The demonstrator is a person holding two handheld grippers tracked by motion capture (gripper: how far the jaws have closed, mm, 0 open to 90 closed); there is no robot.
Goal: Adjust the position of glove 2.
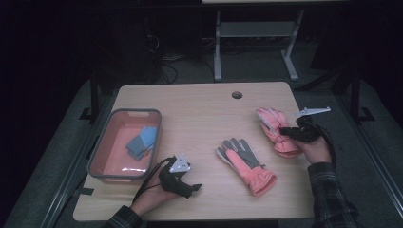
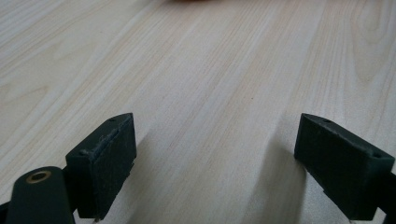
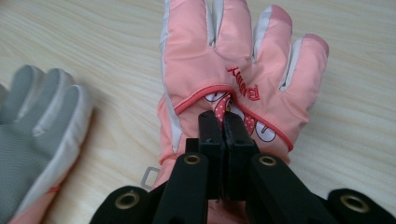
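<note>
A pink glove [image 1: 275,129] lies back up at the right of the table, and my right gripper [image 1: 286,132] is shut on it. In the right gripper view the black jaws pinch the fabric at the back of this pink glove [image 3: 243,70], right gripper [image 3: 223,119] closed tight on a fold. A second glove [image 1: 244,164], grey palm up with a pink cuff, lies at the table's middle; its grey fingers [image 3: 37,116] show at the left of that view. My left gripper [image 1: 190,187] rests open near the front edge, and in its own view the left gripper [image 2: 215,154] has bare wood between its jaws.
A pink bin with a grey rim [image 1: 102,152] stands at the left and holds folded blue cloth [image 1: 142,141]. A round cable hole [image 1: 236,94] sits near the table's far edge. Desk legs [image 1: 217,47] stand on the floor behind the table.
</note>
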